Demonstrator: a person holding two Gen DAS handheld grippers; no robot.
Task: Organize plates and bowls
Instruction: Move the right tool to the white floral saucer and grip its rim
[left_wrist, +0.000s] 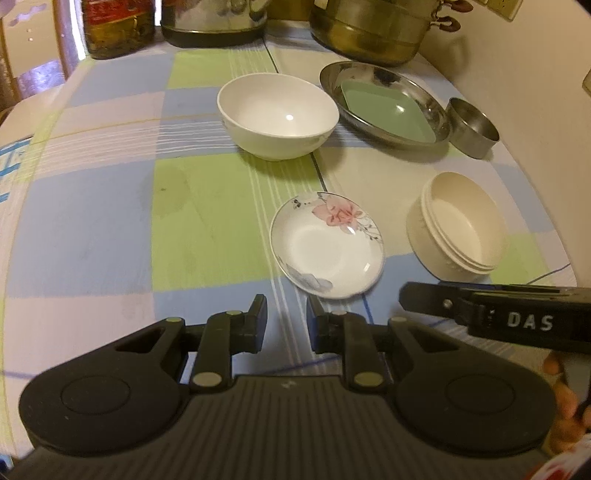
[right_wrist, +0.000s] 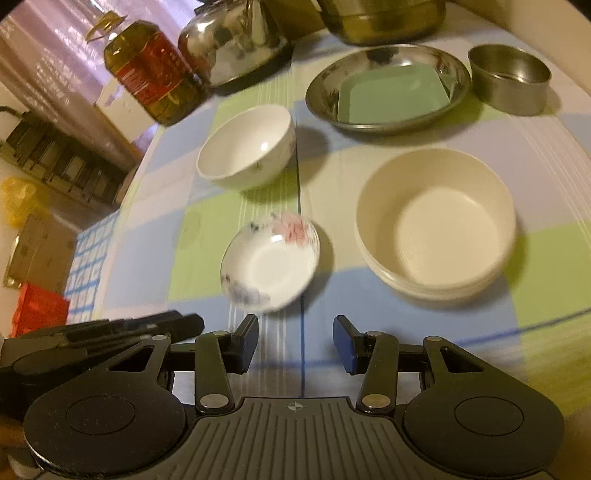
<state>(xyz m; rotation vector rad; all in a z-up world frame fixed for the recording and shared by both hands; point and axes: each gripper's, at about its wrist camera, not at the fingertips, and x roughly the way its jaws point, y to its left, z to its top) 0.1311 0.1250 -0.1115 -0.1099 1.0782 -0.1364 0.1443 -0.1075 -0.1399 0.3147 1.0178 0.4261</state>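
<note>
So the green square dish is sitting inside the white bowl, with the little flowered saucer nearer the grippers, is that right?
Not quite. The green square dish sits inside the shallow steel pan, not the white bowl, which is empty. The right wrist view shows this clearly. The rest holds: the flowered saucer does lie nearer the grippers.

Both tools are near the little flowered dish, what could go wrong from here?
The flowered dish is shallow with a low rim, so a tool could push it along the tablecloth instead of gripping it. The left tool and right tool sit close together and might bump each other.
</note>
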